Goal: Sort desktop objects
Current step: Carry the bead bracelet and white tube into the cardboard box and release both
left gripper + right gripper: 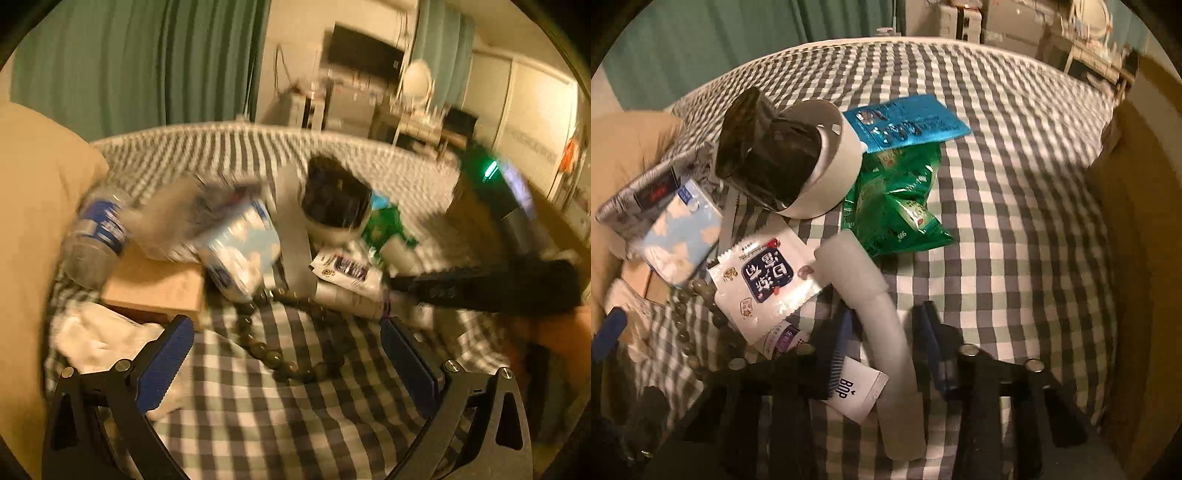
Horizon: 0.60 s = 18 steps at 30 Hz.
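Note:
A pile of small objects lies on a checked cloth (1015, 229). My left gripper (286, 354) is open over a string of dark beads (258, 347), touching nothing. My right gripper (882, 332) is open, its fingers on either side of a long white curved strip (882, 317). Near it lie a white snack sachet (764, 284), a white BOP packet (857, 391), a green bag (897, 210), a blue packet (908, 122) and a white tape roll with black plastic in it (812, 173). The right gripper body shows blurred in the left wrist view (487, 284).
A plastic bottle (96, 240), a cardboard box (155, 284), a blue-and-white tissue pack (240, 247) and crumpled white paper (99, 336) sit at the left. A tan cushion (33, 206) borders the left side. Green curtains (147, 62) hang behind.

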Each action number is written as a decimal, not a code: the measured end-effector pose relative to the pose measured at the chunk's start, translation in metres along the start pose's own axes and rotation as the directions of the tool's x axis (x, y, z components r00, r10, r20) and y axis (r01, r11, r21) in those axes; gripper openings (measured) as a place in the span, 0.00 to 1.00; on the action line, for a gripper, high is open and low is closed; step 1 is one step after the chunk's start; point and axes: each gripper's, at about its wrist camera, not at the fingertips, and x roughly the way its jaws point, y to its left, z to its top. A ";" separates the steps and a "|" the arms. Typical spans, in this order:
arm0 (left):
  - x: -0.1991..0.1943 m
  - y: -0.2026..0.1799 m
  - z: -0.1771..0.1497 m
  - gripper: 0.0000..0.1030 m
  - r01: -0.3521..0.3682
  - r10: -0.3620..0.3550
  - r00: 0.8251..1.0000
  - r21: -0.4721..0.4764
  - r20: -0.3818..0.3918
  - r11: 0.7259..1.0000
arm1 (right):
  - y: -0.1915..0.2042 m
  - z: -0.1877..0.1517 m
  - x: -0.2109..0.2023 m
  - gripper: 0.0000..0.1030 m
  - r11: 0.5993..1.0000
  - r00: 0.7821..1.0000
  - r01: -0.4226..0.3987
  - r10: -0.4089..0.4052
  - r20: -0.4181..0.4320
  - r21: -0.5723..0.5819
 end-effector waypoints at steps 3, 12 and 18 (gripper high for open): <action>0.027 -0.004 -0.006 0.84 -0.005 0.007 0.995 0.022 -0.096 1.000 | -0.004 -0.002 -0.009 0.10 1.000 0.999 -0.016 0.015 0.032 0.016; -0.005 -0.013 -0.009 0.10 0.029 -0.019 0.997 0.145 -0.069 0.989 | -0.015 0.001 -0.068 0.10 0.986 0.972 -0.163 0.155 0.178 0.031; -0.039 -0.019 0.000 0.10 0.095 -0.095 0.995 0.160 -0.006 0.983 | -0.027 0.001 -0.115 0.10 0.968 0.935 -0.246 0.223 0.275 0.053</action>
